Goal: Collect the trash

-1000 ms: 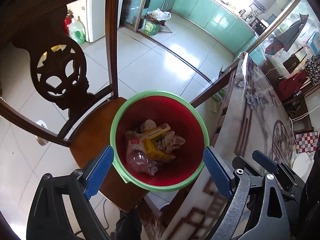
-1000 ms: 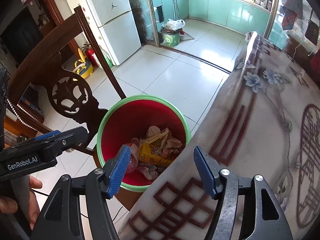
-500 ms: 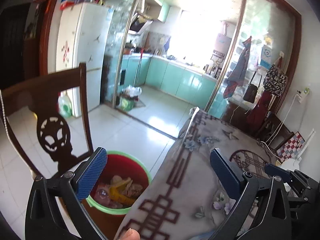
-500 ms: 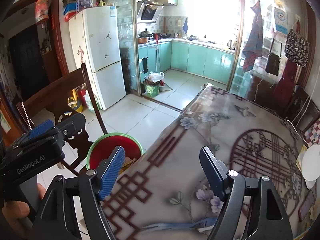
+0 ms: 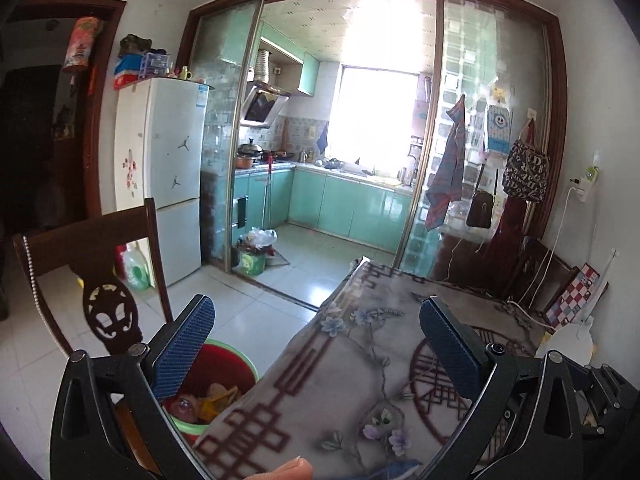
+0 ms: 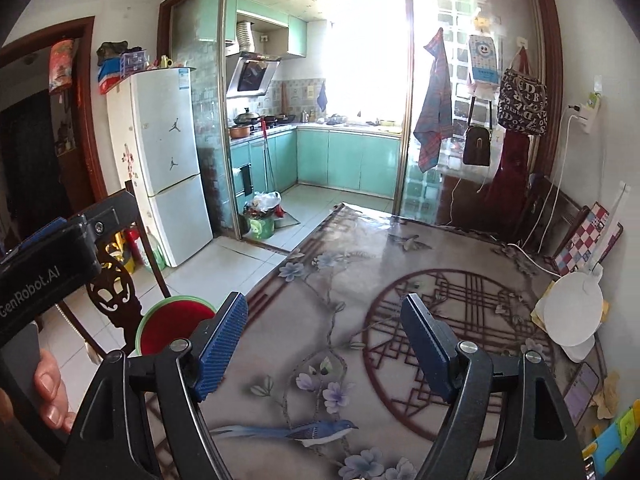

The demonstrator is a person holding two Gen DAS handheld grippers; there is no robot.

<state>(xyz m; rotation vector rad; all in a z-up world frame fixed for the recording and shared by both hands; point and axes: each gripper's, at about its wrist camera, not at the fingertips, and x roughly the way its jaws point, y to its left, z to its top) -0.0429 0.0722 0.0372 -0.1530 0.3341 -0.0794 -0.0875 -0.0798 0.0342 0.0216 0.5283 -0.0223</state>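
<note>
Where table edge (image 5: 256, 404) intrudes, bin (image 5: 234, 364) half-hidden

The bucket (image 5: 218, 384) is red inside with a green rim, holding yellow and pinkish scraps. The bench (image 6: 360, 320) wears a grey-beige cloth — maroon lattice lines, pale lilac flowers, a blue bird (image 6: 320, 432). Both claws, left claw (image 5: 320, 356) and right claw (image 6: 324, 348), have black frames and blue ribbed pads. The chair (image 5: 108, 280) is dark brown carved wood. Kitchen cabinets (image 5: 348, 208) are mint green — the fridge (image 6: 168, 160) white, the floor (image 5: 248, 312) pale tile.
</note>
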